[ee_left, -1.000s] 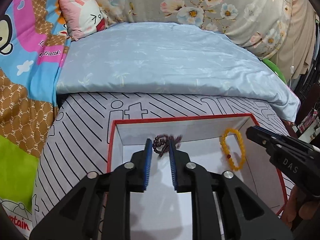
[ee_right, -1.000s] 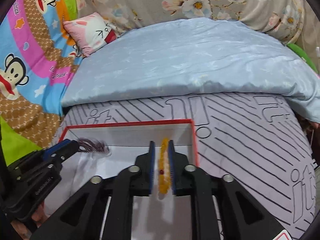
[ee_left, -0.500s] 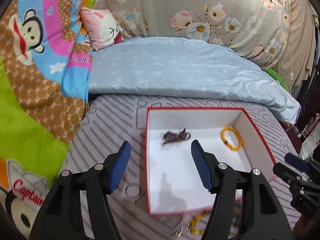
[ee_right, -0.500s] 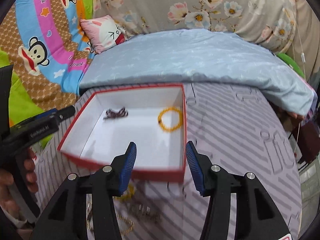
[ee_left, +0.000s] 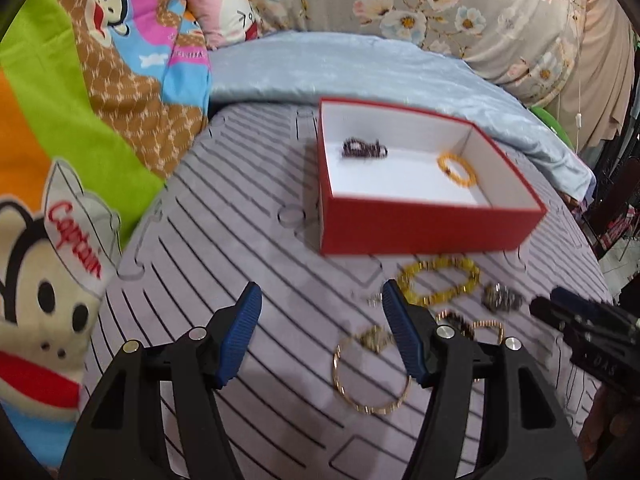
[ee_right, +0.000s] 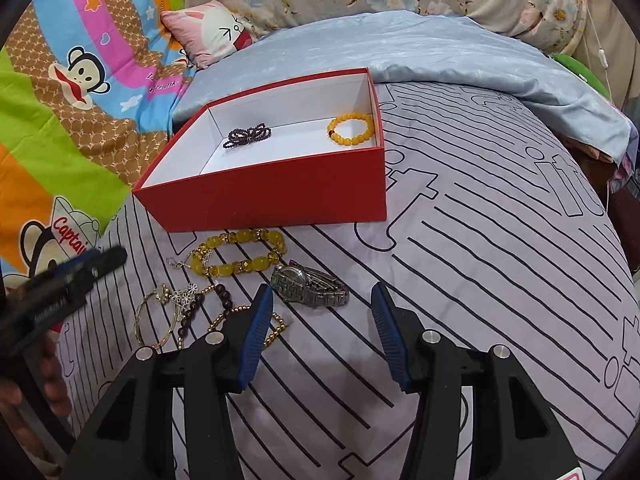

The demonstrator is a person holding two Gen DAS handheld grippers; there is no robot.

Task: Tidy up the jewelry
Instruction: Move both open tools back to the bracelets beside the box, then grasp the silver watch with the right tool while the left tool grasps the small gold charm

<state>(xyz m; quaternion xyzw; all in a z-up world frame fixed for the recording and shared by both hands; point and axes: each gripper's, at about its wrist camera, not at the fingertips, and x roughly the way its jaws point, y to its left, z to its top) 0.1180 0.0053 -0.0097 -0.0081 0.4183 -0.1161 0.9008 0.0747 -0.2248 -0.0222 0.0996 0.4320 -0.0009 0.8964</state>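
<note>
red box [ee_right: 280, 196]: 2 bracelets inside | left gripper [ee_left: 320, 304] released | right gripper [ee_right: 322, 304] released | watch [ee_right: 310, 286]: 1, frame centre

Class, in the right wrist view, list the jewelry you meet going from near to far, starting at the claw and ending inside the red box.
Silver watch → large yellow bead bracelet on the bedsheet → small yellow bead bracelet inside the red box.

Striped grey bedsheet [ee_right: 500, 240], pale blue quilt [ee_right: 400, 44], floral cushion [ee_left: 460, 8], cartoon monkey blanket [ee_right: 72, 80]
</note>
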